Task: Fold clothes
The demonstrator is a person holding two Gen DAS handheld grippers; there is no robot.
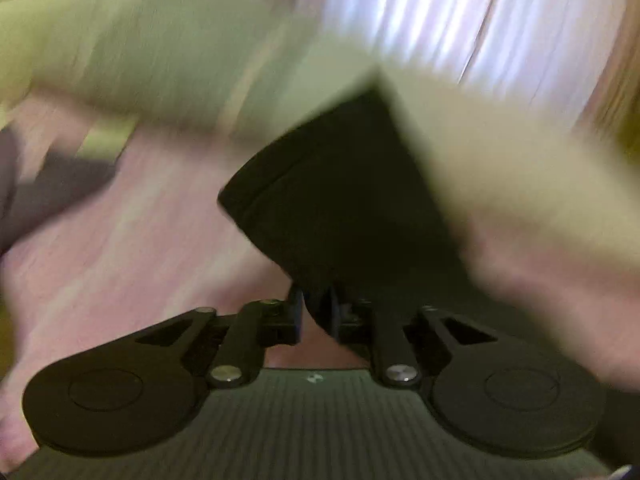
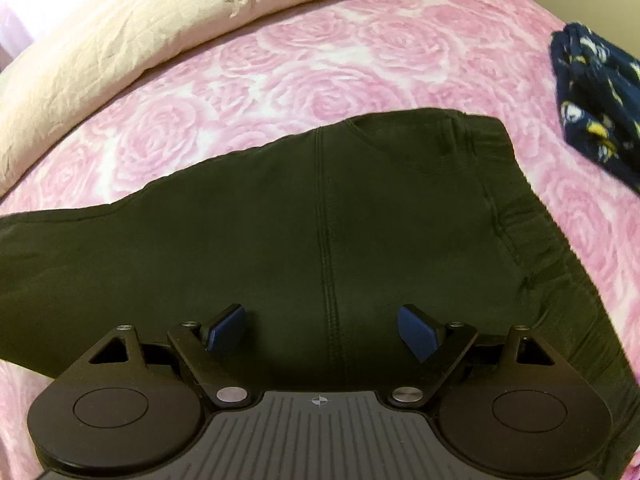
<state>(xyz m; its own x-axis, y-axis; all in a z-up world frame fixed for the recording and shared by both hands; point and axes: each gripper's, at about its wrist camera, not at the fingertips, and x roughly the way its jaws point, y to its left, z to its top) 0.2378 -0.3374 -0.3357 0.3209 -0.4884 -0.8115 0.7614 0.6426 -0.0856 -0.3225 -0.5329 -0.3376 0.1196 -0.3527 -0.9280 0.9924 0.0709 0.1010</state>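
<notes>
The left gripper (image 1: 316, 312) is clenched on a corner of the black trousers (image 2: 320, 220), lifted off the bed (image 2: 280, 60). The right gripper (image 2: 324, 332) hovers released over them. 1 fold looks underway; the navy garment (image 2: 592, 100) beyond lies crumpled, unfolded.

The left wrist view is heavily motion-blurred: pale bedding (image 1: 168, 48) and pink bedspread (image 1: 132, 240) smear into streaks, and bright light glares off the curtain (image 1: 460, 20) at 1 o'clock. The right wrist view is sharp and evenly, softly lit; the black garment (image 2: 280, 232) reads dark with little detail. Fisheye bending curves both views' edges, with dark corners
</notes>
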